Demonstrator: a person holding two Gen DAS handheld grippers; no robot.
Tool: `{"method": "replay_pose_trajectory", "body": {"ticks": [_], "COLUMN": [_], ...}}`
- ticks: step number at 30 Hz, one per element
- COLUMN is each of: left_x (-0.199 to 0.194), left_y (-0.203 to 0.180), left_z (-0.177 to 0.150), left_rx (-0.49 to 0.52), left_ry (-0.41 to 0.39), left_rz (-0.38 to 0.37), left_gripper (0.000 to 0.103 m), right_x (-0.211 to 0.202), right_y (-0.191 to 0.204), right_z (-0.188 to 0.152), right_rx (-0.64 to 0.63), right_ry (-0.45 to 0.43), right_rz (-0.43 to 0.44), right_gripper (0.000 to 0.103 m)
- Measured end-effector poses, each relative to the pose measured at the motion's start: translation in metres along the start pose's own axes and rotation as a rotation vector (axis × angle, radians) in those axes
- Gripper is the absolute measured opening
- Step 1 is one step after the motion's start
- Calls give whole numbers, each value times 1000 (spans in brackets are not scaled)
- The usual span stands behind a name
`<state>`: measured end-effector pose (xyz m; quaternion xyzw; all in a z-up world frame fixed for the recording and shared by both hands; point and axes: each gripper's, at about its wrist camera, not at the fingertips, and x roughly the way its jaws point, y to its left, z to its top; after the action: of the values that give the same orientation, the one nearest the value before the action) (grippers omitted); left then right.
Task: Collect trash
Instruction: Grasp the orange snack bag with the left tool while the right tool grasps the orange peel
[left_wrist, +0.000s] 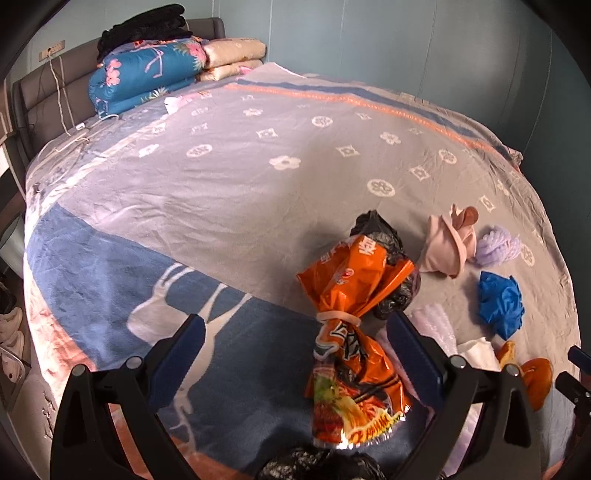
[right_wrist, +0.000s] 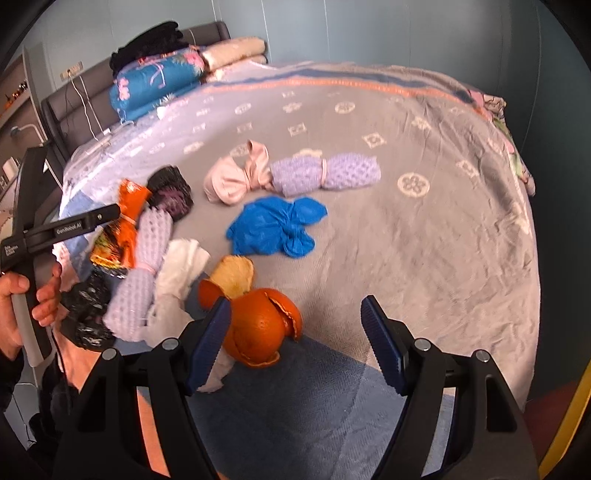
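A bed (left_wrist: 258, 177) covered with a grey patterned blanket fills both views, and folded quilts (left_wrist: 147, 70) are stacked at its head, at 11 o'clock. In the left wrist view, open blanket is seen from 9 to 12 o'clock, while the trash is crowded from 1 to 4 o'clock. The left gripper (left_wrist: 295, 354) is seen spread wide; an orange noodle wrapper (left_wrist: 354, 332) lies between its fingers, nearer the right one, and contact cannot be confirmed. A black bag (left_wrist: 384, 236) lies behind the wrapper at 12 o'clock. In the right wrist view, the right gripper (right_wrist: 295, 332) is seen spread wide with nothing gripped. An orange peel (right_wrist: 262, 325) lies just beside its left finger, at 10 o'clock of the gap. A lilac bundle (right_wrist: 325, 173) and a pink bundle (right_wrist: 236, 177) are seen at 12 o'clock, touching each other. A blue glove (right_wrist: 277, 229) lies nearer, between them and the peel. A white tissue (right_wrist: 177, 273) and a second lilac roll (right_wrist: 144, 266) block the 9 o'clock side. Open blanket extends from 1 to 3 o'clock to the bed edge.
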<state>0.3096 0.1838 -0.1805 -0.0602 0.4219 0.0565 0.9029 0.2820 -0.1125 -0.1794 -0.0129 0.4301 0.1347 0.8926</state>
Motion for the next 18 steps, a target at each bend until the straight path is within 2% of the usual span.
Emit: {"method": "replay_pose_trajectory", "body": {"ticks": [7, 9, 13, 15, 18], "left_x": [25, 31, 39, 44, 48], "left_y": [-7, -8, -9, -8, -5], "left_z": [-1, -1, -2, -3, -3], "left_rx": [18, 23, 26, 17, 0], "left_ry": [44, 64, 83, 96, 103], "left_rz": [-37, -59, -90, -110, -132], "left_gripper": [93, 81, 66, 53, 39], "right_x": [19, 22, 33, 39, 46], "right_y": [3, 6, 12, 14, 19], "right_z": [4, 5, 6, 8, 10], "right_rx": [-16, -18, -12, -2, 5], "right_ry": [24, 37, 72, 92, 109], "right_rz": [27, 52, 108, 140, 167], "right_gripper": [69, 67, 64, 62, 57]}}
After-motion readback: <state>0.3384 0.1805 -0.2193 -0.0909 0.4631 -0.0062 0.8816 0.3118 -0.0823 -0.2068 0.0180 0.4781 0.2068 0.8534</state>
